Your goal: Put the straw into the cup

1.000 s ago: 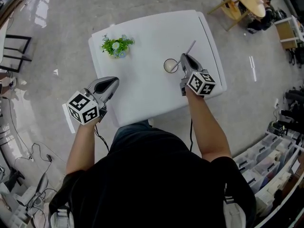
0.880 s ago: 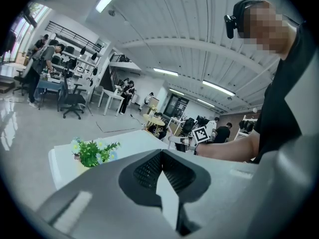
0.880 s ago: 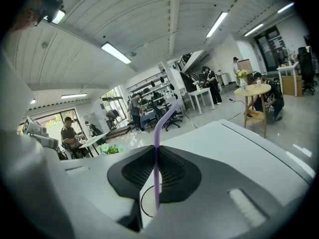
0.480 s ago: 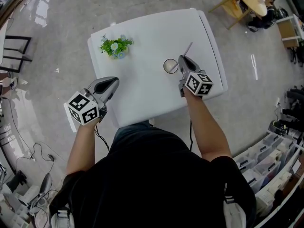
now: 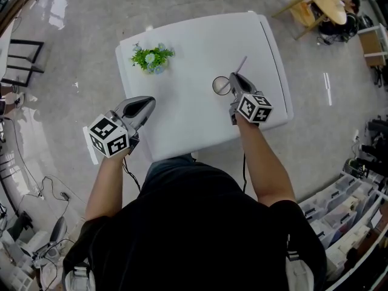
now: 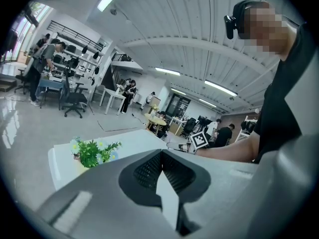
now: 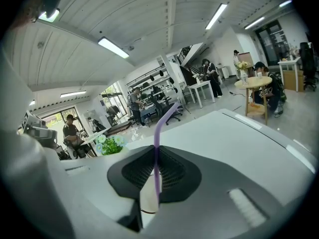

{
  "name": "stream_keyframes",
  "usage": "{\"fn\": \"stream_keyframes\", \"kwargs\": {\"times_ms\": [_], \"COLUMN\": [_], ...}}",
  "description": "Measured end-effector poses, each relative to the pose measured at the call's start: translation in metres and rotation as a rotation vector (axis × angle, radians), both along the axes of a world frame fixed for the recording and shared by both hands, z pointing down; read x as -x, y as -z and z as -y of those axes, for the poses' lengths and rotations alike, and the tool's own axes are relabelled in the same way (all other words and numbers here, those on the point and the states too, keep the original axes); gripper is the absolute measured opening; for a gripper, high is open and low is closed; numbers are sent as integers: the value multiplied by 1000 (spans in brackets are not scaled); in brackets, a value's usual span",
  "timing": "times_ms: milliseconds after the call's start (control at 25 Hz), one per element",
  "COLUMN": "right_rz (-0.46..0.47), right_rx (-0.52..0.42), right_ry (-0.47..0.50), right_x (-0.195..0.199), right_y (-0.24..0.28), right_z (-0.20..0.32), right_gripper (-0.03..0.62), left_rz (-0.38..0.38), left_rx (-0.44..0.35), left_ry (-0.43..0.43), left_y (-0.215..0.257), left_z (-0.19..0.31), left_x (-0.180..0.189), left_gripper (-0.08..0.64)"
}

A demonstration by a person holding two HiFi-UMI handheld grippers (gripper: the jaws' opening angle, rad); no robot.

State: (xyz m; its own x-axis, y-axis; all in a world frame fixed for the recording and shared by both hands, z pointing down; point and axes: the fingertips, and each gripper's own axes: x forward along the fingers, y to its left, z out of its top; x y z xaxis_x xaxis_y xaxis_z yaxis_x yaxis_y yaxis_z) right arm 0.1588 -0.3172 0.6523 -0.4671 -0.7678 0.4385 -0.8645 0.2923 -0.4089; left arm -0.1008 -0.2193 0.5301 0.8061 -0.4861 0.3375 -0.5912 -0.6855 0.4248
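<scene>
Right gripper (image 5: 233, 77) pinching purple straw (image 5: 241, 64), jaws pressing on it, hovering just beside cup (image 5: 220, 85) on table (image 5: 194, 41). Straw's lower end seeming to hang at cup mouth; insertion and release remaining. Left gripper (image 5: 142, 105) idling at table edge, jaws pressed together, empty.

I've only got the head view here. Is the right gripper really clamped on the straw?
Observer: Yes. In the right gripper view, the right gripper has its jaws shut on the purple straw, which bends above them.
Operator: Where's its lower end?
Observer: Below the jaws, over the cup. I can't tell whether it's inside.
Operator: Is the left gripper free?
Observer: The left gripper is shut on nothing. The potted plant stands on the table beyond it.
</scene>
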Motion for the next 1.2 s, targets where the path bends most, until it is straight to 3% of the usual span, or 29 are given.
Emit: {"fn": "stream_keyframes", "kwargs": {"times_ms": [1200], "right_rz": [-27], "right_rx": [36], "right_ry": [33], "right_x": [1], "right_y": [-19], "right_z": [-4], "right_gripper": [58], "left_rz": [-19], "left_rx": [-10], "left_ry": [39], "left_y": [3], "left_z": [-6], "left_x": [7], "left_gripper": [2]}}
